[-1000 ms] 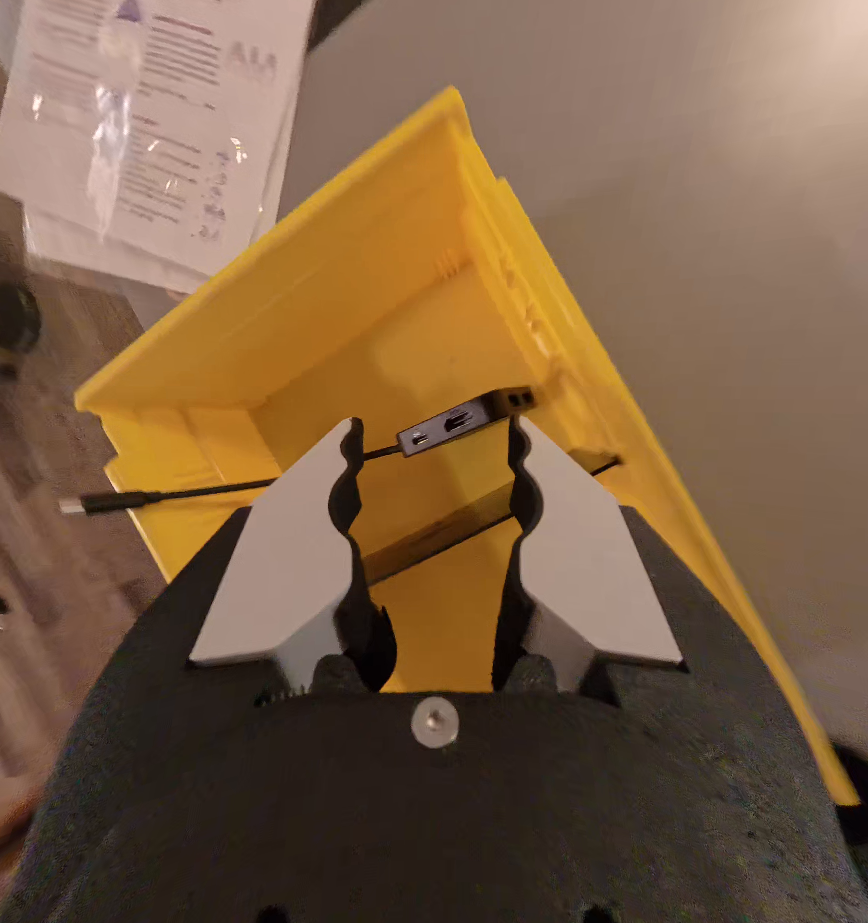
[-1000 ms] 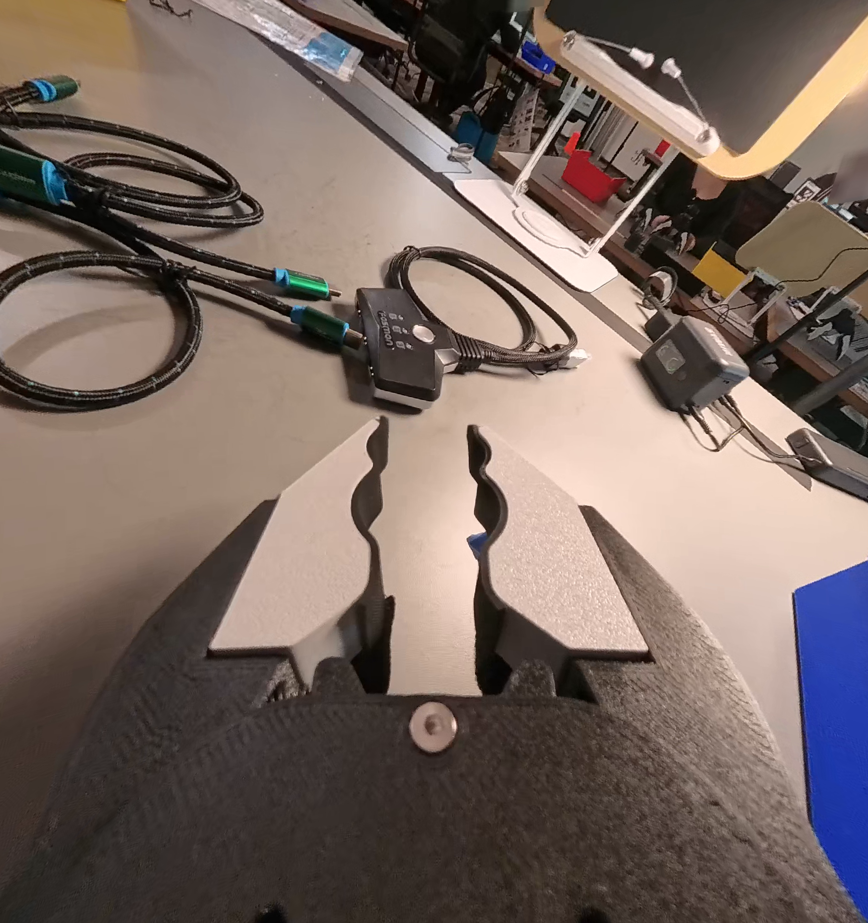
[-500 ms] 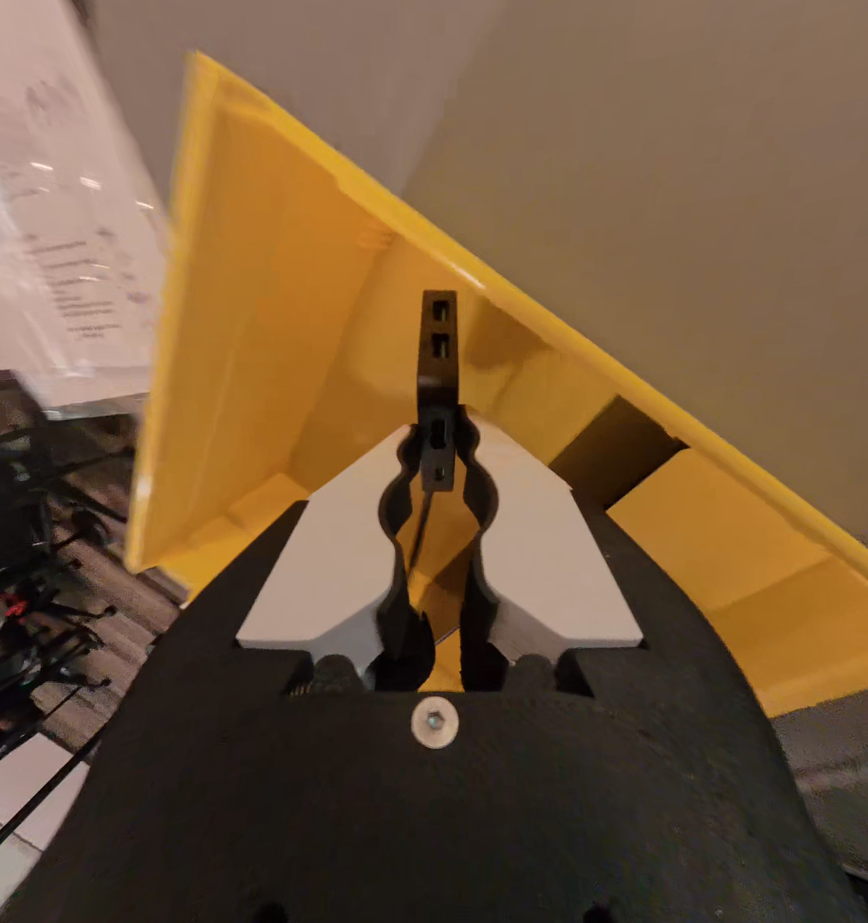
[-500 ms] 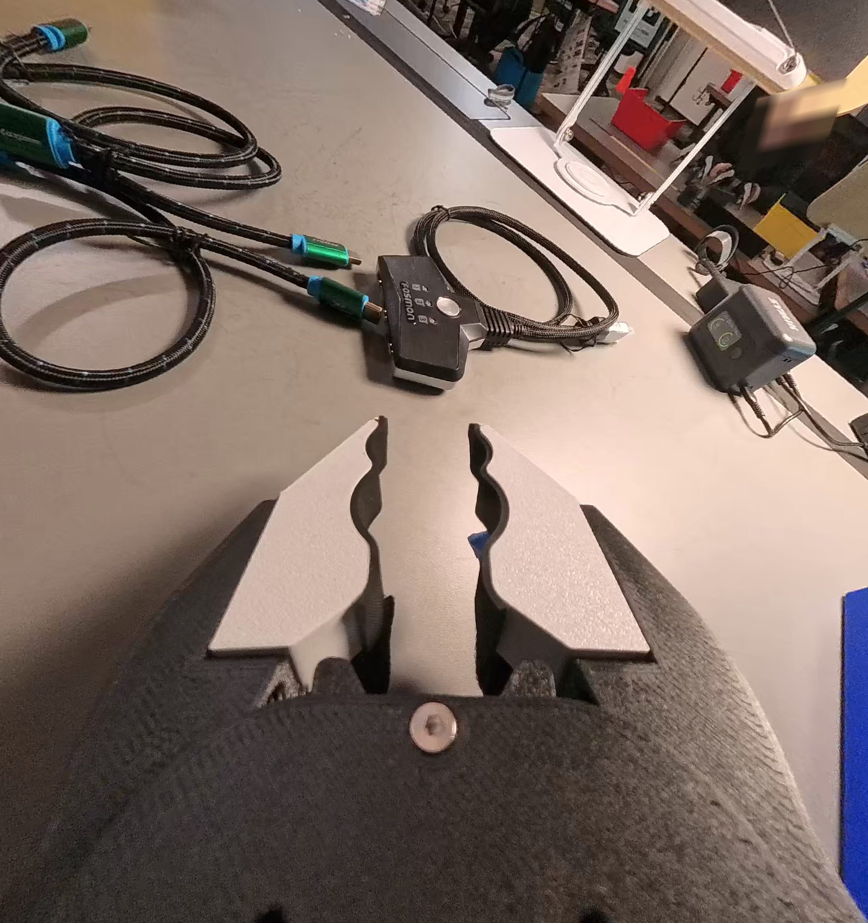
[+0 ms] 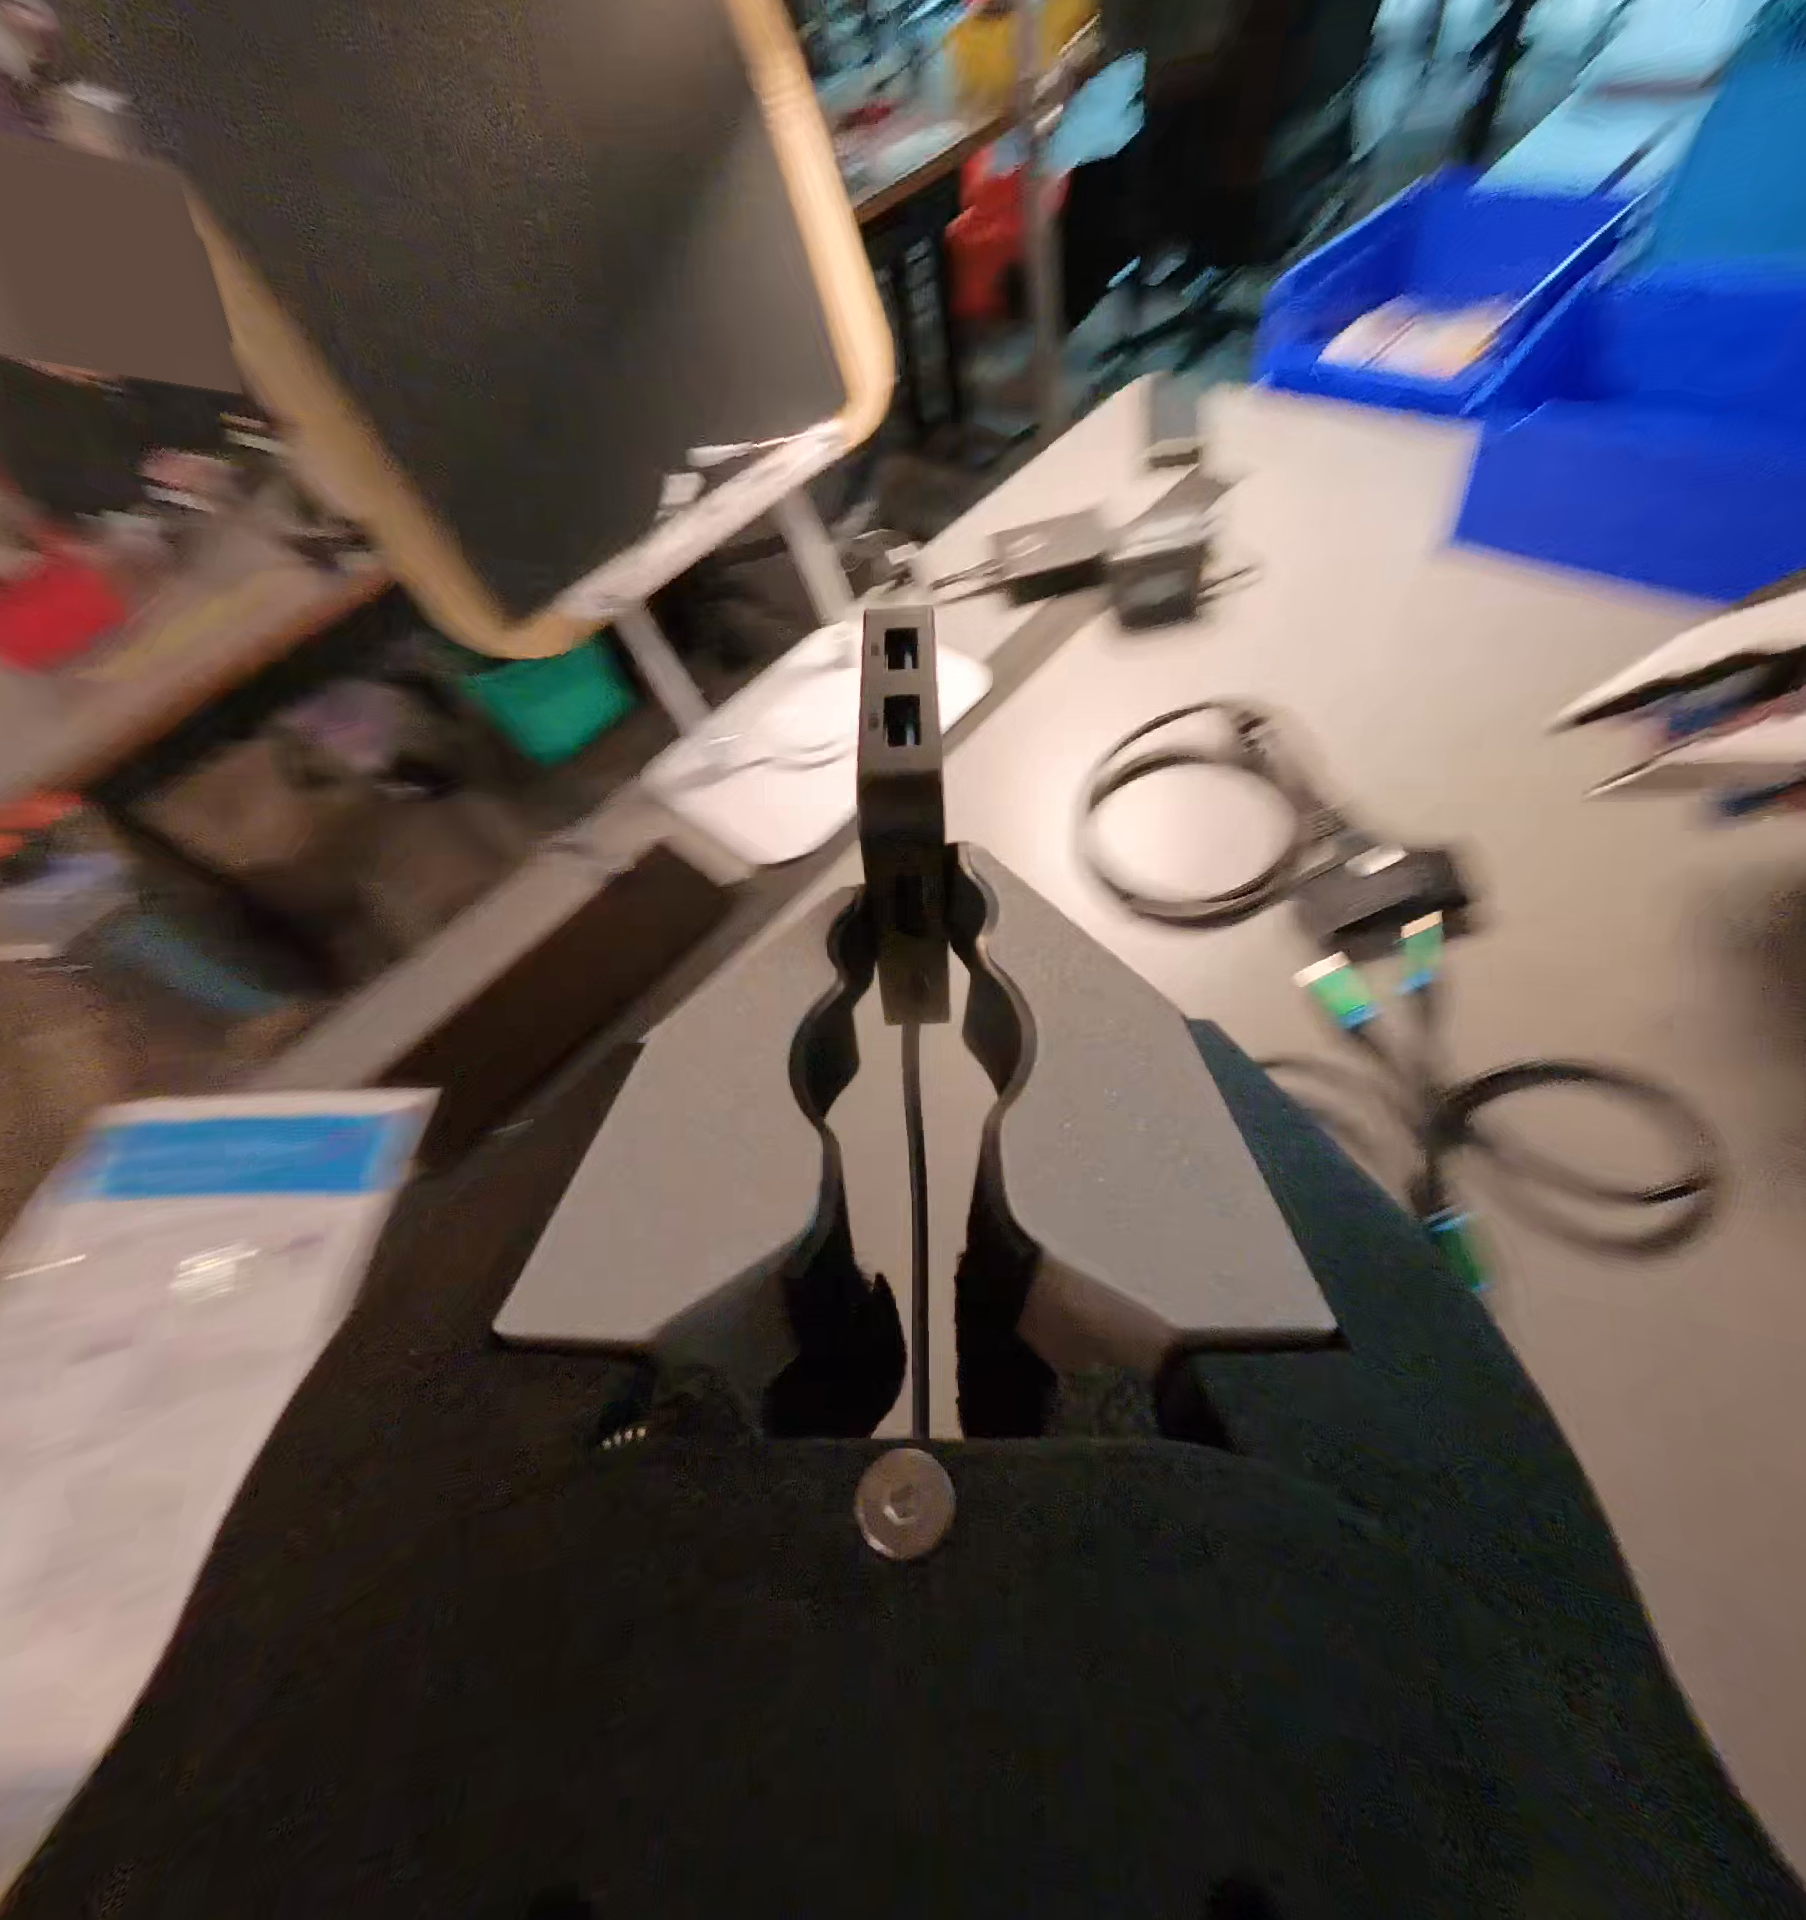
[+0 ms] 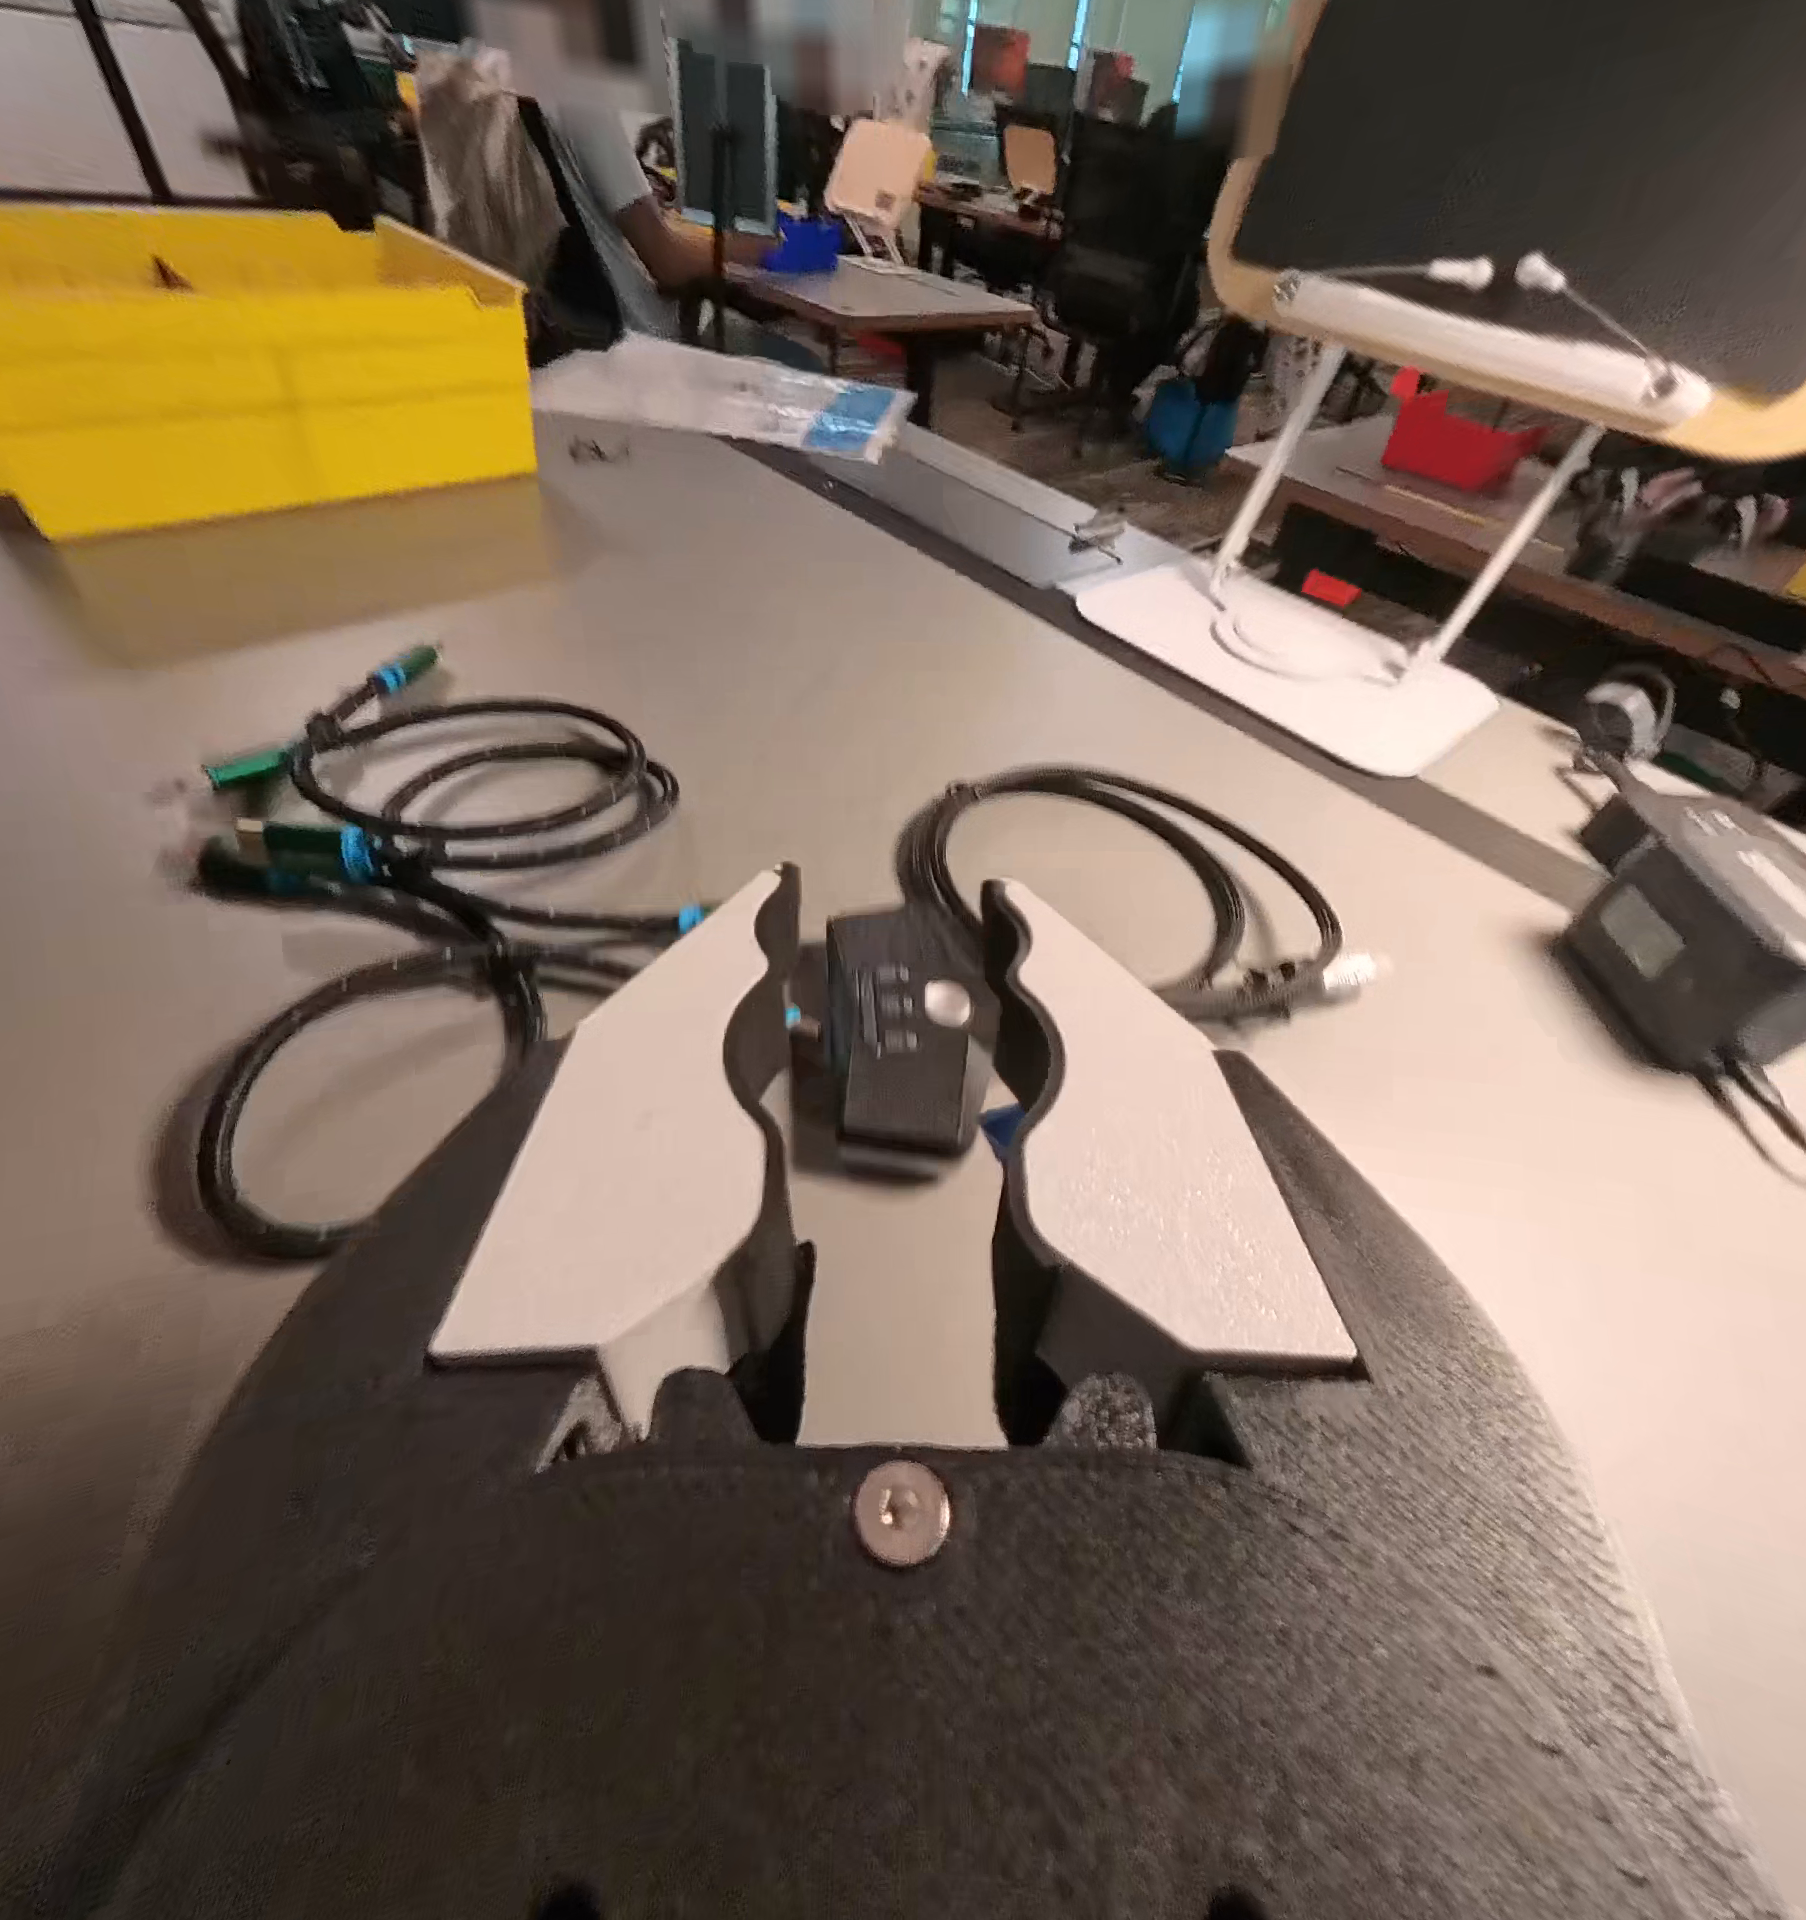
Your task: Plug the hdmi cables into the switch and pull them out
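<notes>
Busy workshop: a pale grey table [image 5: 1398, 675], blue bins [image 5: 1657, 395] far right, a lamp [image 5: 525, 312] with a dark wood-edged panel far left. Left wrist view is badly motion-blurred. My left tongs [image 5: 904, 914] are pinched narrow on a slim black adapter [image 5: 899, 790], held upright on edge, two small ports facing me, its thin cord [image 5: 918, 1226] running back between the fingers. To the right on the table lie the switch [image 5: 1382, 899] and the green-ended hdmi cables [image 5: 1366, 987], well apart from these tongs. A plastic-sleeved sheet [image 5: 151, 1299] sits near left.

Right wrist view, sharper: same table [image 6: 878, 623], yellow bin [image 6: 234, 364] far left, white lamp base [image 6: 1294, 665] far right, a dark power brick [image 6: 1709, 935] at right. My right tongs [image 6: 888, 904] stand wide, fingers either side of the black switch [image 6: 904, 1029] and not yet touching it. The cables [image 6: 463, 831] coil to the left, green plugs [image 6: 286, 847] lying loose.

Step in hand, as I judge it: grip the switch. Best to keep it centred, close across its flanks, stay clear of the button and the port face, and hold it flat so a plug can go in straight.

Writing: marks on the switch and the sheet are too blurred to read.
</notes>
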